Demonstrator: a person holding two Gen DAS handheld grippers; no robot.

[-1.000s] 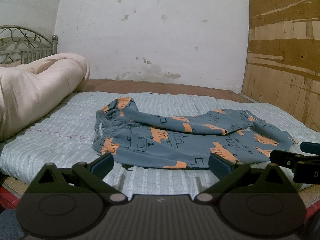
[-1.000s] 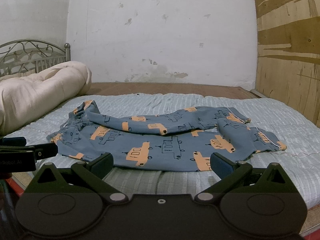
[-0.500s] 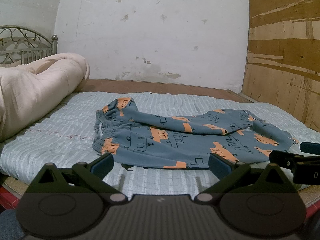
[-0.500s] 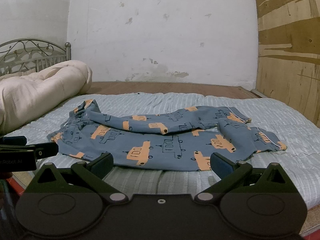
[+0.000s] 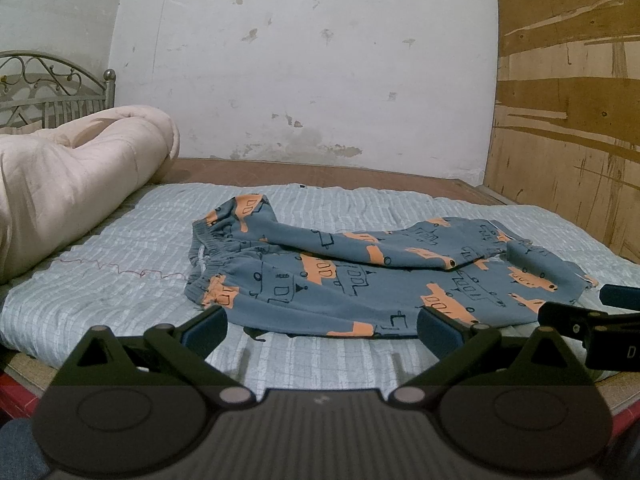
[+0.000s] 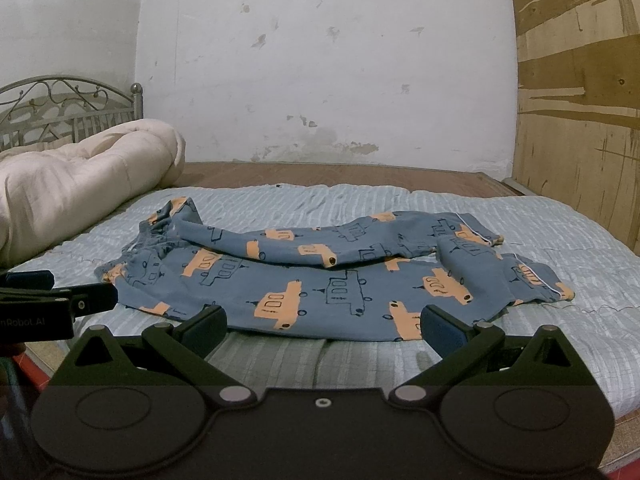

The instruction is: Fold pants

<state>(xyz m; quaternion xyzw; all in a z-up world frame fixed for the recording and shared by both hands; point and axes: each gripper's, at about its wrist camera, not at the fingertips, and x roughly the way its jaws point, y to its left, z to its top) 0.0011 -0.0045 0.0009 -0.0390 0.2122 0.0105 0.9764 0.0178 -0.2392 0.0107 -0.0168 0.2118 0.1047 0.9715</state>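
Left gripper (image 5: 320, 326) is hovering at the bottom of its frame with fingers spread wide and nothing between them, and the right gripper (image 6: 322, 326) is sitting low in its own view the same way, gaping and empty. The pants (image 6: 320, 276), blue with orange vehicles, are lying across the middle of the frame on the pale striped mattress cover (image 6: 560, 340), waistband toward the left, cuffs bunching at the right, one leg draping loosely over the other. Here's the danger: a pinch on that rumpled top leg is likely catching one layer only, dragging the fold crooked. A rolled cream quilt (image 5: 80, 184) is crowding the left side, the metal headboard (image 5: 52, 88) is peeking in at upper left, and neither is blocking the near hem.
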